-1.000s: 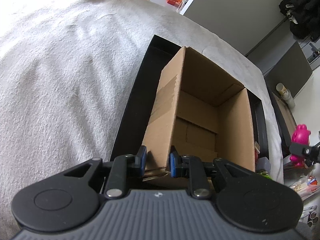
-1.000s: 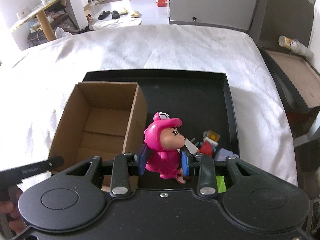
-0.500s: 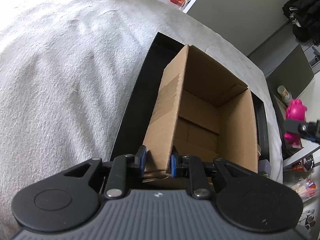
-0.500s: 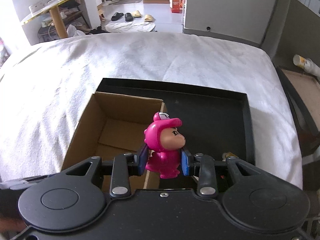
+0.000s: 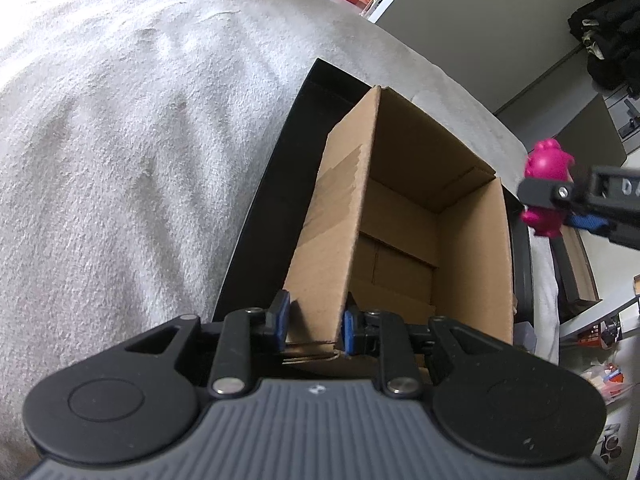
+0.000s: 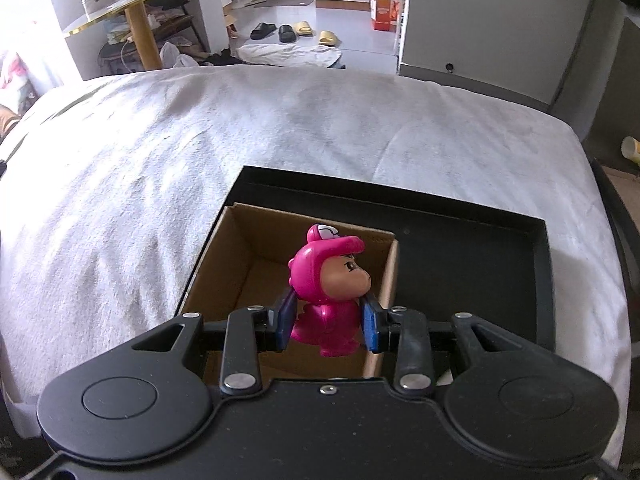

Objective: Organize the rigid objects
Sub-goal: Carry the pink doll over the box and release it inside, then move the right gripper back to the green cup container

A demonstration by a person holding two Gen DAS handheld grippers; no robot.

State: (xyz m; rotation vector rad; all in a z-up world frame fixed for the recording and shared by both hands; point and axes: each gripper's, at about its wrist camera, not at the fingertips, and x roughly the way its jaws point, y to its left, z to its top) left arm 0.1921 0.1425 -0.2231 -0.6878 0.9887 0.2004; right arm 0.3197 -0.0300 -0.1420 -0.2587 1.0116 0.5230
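Note:
An open, empty cardboard box (image 5: 404,216) stands in the left part of a black tray (image 6: 472,256) on a white-covered bed. My left gripper (image 5: 314,326) is shut on the box's near left wall. My right gripper (image 6: 328,322) is shut on a pink toy figure (image 6: 330,288) and holds it upright in the air over the box's (image 6: 256,276) right part. In the left wrist view the figure (image 5: 546,184) and the right gripper show at the right, above the box's right wall.
The white blanket (image 6: 200,140) surrounds the tray. A dark cabinet (image 6: 624,200) stands right of the bed. Beyond the bed lie slippers (image 6: 296,32) on the floor and a gold-topped table (image 6: 136,4).
My right gripper has lifted the pink figure out of the tray's right side and carried it left and up, over the box. The left gripper kept its hold on the box wall.

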